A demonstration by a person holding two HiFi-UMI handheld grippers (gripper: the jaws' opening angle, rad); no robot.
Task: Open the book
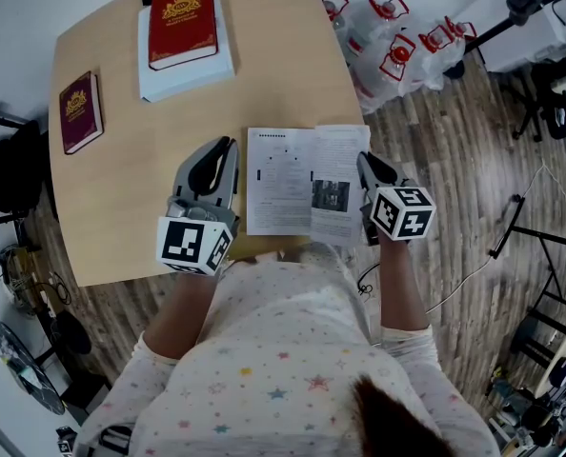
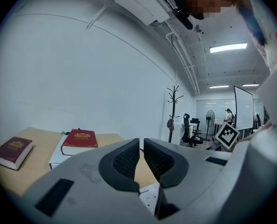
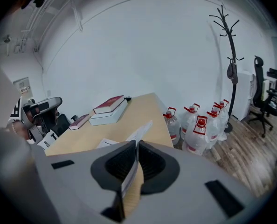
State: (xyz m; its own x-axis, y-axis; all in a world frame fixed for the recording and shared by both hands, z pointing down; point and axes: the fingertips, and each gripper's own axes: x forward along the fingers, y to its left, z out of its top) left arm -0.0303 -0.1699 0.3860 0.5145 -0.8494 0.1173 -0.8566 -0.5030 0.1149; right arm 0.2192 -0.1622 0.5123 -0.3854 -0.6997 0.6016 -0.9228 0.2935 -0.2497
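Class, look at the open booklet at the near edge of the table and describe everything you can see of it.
The booklet is thin white paper, lying open on the light wooden table near its front edge. Its left page carries black print and a diagram; its right page has text and a small dark photo. The right tongs are shut on the right-hand page's edge. The left tongs, shut and empty, sit beside its left edge.

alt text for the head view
Seen from above, an open book lies on a wooden table; the right gripper clamps its right-hand page, the left gripper sits shut beside it. A red book and a maroon book lie farther back.
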